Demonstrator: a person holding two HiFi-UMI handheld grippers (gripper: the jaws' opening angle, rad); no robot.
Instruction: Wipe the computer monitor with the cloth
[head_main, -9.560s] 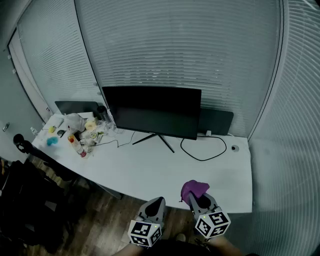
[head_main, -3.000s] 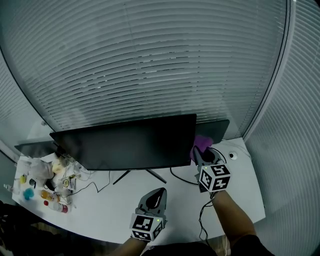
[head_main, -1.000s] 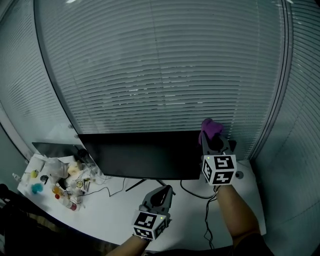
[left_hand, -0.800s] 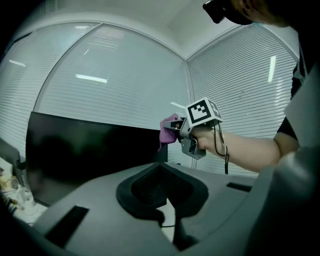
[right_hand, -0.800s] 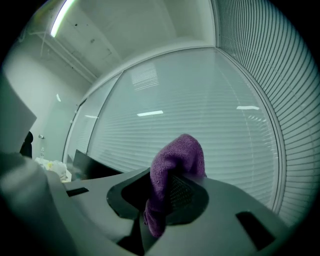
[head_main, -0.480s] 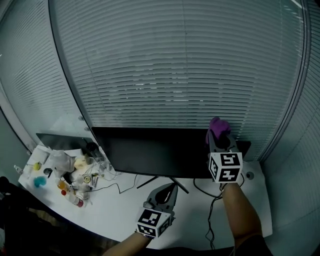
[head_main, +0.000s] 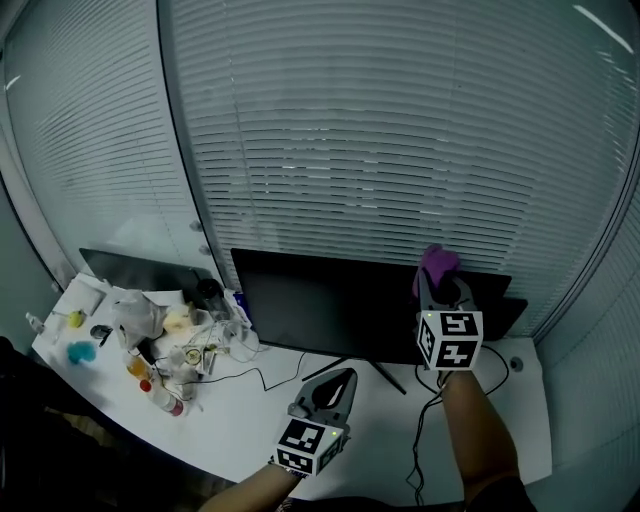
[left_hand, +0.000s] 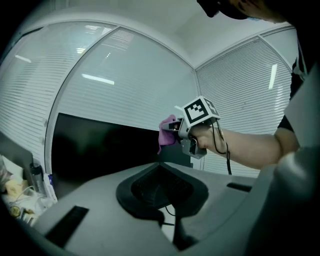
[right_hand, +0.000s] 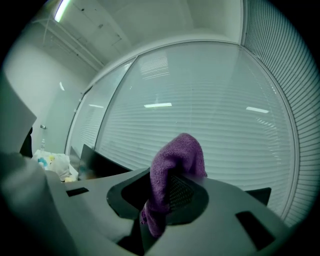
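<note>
**Over the counter: purple cloth raised to the monitor's top right corner**

Nearest the camera, low above the white counter (head_main: 240, 418), the left gripper (head_main: 341, 376) hovers with its fingers pressed together and nothing between them. It points toward the monitor's stand and is well apart from the screen.

Farther out and higher, the right gripper (head_main: 440, 284) is held up at the end of a bare forearm. Its fingers are clamped on a purple cloth (head_main: 438, 262), which bunches up over the fingertips and hangs down between them in the right gripper view (right_hand: 172, 162). The cloth sits at the top edge of the black computer monitor (head_main: 335, 305), close to its right corner. Whether it touches the screen cannot be told.

Left of the monitor, a clutter of small bottles and a crumpled plastic bag (head_main: 130, 315) crowds the counter, with a thin black cable (head_main: 240, 376) trailing from it. Behind everything, closed horizontal blinds (head_main: 380, 150) cover the curved wall of windows.
</note>
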